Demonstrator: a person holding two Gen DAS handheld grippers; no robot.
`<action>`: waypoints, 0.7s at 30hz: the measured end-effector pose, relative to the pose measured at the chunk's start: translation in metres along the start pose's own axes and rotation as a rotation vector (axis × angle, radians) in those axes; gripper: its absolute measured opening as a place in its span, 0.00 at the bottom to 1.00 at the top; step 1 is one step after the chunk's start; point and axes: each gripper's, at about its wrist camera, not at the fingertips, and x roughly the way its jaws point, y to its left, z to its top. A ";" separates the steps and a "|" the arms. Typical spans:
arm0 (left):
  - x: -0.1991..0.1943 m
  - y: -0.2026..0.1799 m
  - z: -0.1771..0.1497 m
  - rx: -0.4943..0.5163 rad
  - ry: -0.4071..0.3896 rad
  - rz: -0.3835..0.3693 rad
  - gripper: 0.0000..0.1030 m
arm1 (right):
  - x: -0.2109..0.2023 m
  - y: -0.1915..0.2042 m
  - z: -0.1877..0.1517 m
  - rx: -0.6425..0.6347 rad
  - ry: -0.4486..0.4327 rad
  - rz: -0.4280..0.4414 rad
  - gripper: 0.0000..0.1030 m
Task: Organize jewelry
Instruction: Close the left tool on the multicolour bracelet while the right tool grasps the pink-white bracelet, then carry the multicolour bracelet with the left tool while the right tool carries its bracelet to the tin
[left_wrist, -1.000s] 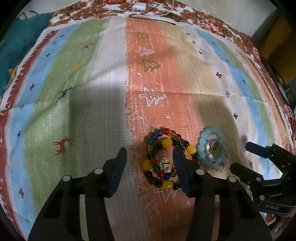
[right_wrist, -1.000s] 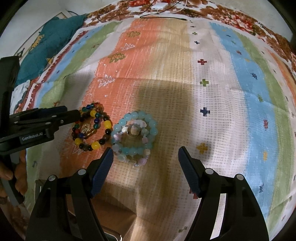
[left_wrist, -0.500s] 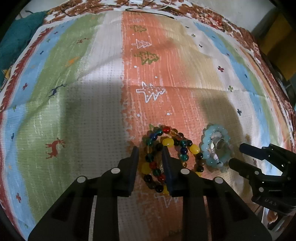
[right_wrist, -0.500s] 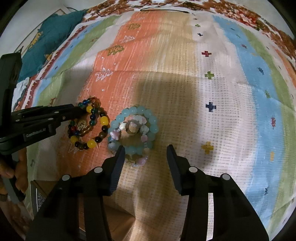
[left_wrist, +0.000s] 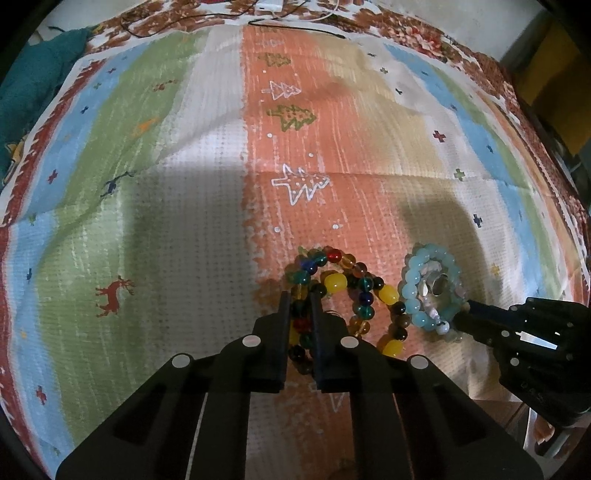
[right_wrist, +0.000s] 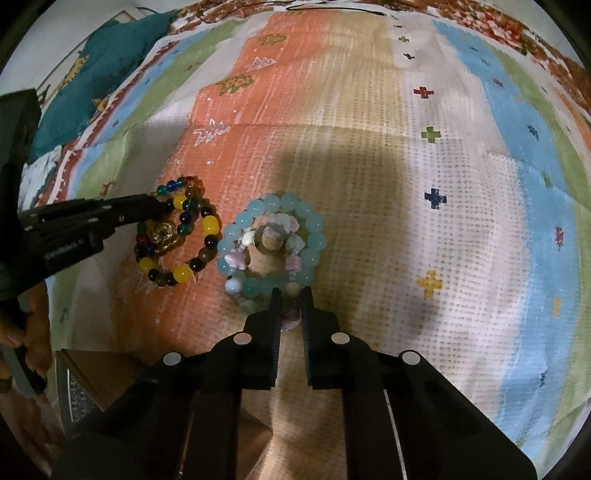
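Observation:
A multicoloured bead bracelet (left_wrist: 388, 295) with a gold charm (right_wrist: 164, 234) lies on the striped cloth. My left gripper (left_wrist: 298, 295) points steeply down at its left side, and its jaws are closing with beads pinched between the pads. Just right of it lies a pale blue bead bracelet (right_wrist: 273, 202) with a pink-and-white strand and a metal ring (right_wrist: 269, 240) inside it. My right gripper (right_wrist: 290, 291) is at its near edge, jaws closing with a pink bead between the pads. Each gripper also shows in the other's view: right gripper (left_wrist: 465, 306), left gripper (right_wrist: 155, 206).
The striped cloth (left_wrist: 184, 221) covers the whole surface. A teal cloth (right_wrist: 107, 66) lies at the far left, and cables with a white plug (left_wrist: 269, 5) at the far edge. A brown box corner (right_wrist: 99, 373) and a person's hand (right_wrist: 33, 325) sit near left.
Both grippers went from wide open to nearly closed, the left onto the multicoloured bracelet's side, the right onto the blue bracelet's near edge. Neither bracelet has shifted much.

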 end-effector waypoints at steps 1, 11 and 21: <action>-0.002 0.000 0.000 -0.001 -0.005 -0.001 0.09 | -0.001 0.000 0.000 -0.001 -0.001 0.003 0.10; -0.020 -0.009 0.004 0.015 -0.042 -0.028 0.09 | -0.020 0.006 0.004 -0.024 -0.046 0.019 0.10; -0.049 -0.018 0.007 0.026 -0.107 -0.063 0.09 | -0.046 0.019 0.005 -0.070 -0.106 0.010 0.07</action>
